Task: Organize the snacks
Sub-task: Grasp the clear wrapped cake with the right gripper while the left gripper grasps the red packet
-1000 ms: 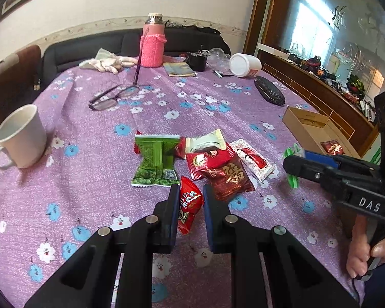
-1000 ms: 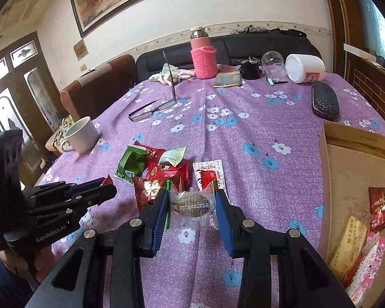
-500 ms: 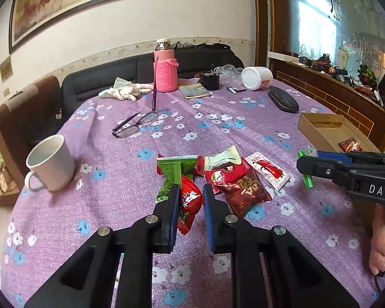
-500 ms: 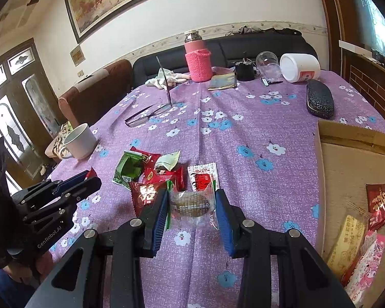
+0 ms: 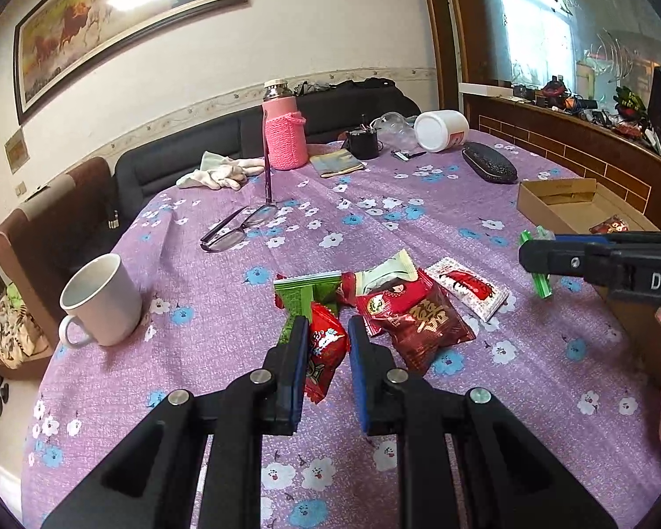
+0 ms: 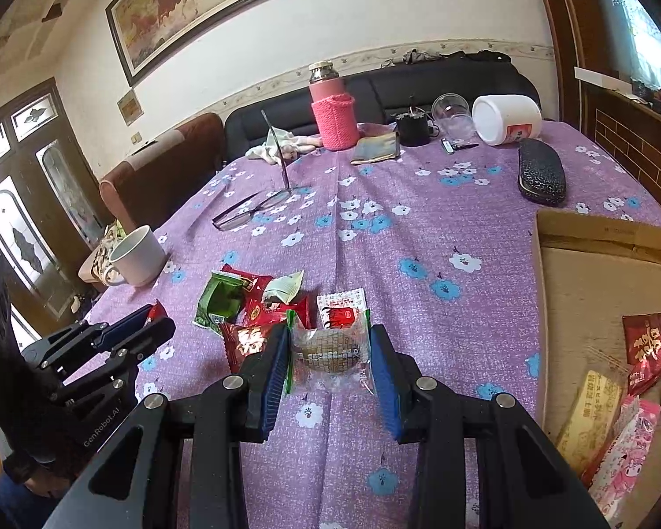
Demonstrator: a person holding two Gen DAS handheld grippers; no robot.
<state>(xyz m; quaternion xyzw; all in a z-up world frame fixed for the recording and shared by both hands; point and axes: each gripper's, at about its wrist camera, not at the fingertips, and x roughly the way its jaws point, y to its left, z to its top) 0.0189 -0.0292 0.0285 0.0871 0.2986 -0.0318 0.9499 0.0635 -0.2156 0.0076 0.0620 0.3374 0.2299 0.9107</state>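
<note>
My left gripper (image 5: 326, 344) is shut on a small red snack packet (image 5: 324, 355) and holds it above the purple tablecloth. My right gripper (image 6: 328, 352) is shut on a clear-wrapped biscuit packet (image 6: 328, 348) with green ends; it also shows in the left wrist view (image 5: 537, 260). A pile of loose snacks lies on the table: a green packet (image 5: 302, 295), a dark red packet (image 5: 418, 317), a pale green packet (image 5: 388, 266) and a white-red sachet (image 5: 469, 286). A cardboard box (image 6: 595, 291) at the right holds several snack packets (image 6: 617, 374).
A white mug (image 5: 99, 302) stands at the left. Glasses (image 5: 238, 225), a pink flask (image 5: 284, 132), a cloth (image 5: 218, 172), a black case (image 5: 489, 167), a tipped white jar (image 5: 440, 130) and a black cup (image 5: 363, 143) sit farther back.
Both grippers have risen and tilted up with their packets held; the left one lifted the red packet off the table. More of the wall and painting shows.
</note>
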